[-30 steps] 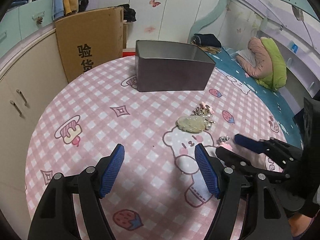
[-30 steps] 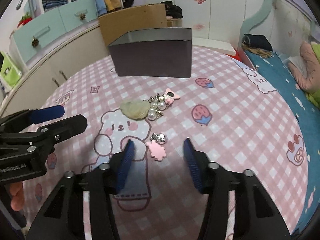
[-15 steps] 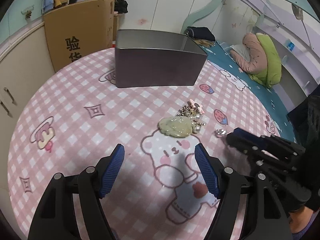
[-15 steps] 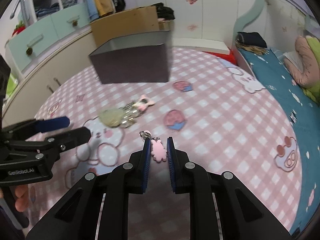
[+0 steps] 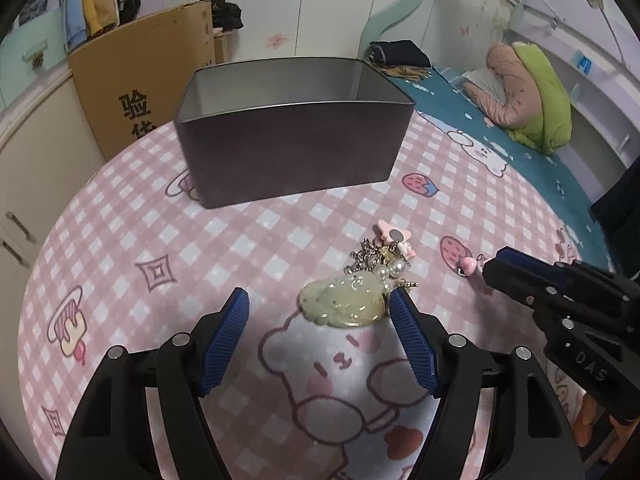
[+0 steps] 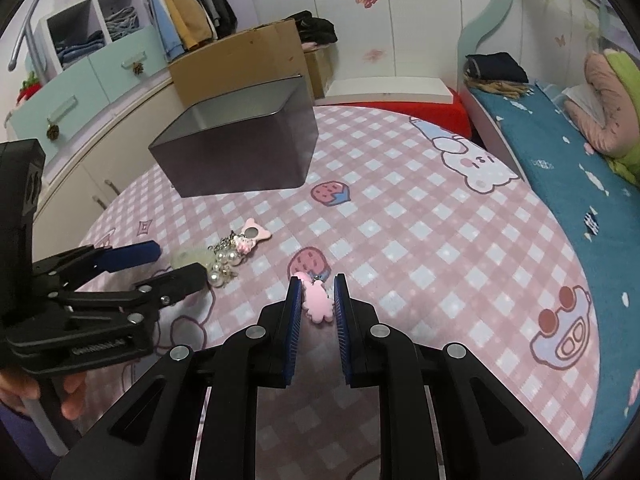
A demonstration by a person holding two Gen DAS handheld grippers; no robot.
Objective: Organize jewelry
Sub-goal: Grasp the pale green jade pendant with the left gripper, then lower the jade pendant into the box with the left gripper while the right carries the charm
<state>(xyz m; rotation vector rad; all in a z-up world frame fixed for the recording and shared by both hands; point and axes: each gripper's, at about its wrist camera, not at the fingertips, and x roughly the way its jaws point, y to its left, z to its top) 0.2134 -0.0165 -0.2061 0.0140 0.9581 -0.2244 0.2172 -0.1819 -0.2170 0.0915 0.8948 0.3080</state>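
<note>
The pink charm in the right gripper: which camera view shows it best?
The right wrist view: the pink charm hangs clear between the right gripper pads. The left wrist view shows only a small pink bit at that gripper's tip.

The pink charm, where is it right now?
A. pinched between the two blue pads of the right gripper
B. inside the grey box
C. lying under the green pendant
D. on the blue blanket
A: in the right wrist view the pink charm sits between the closed-in blue pads of the right gripper, away from the grey box and the green pendant.
</note>
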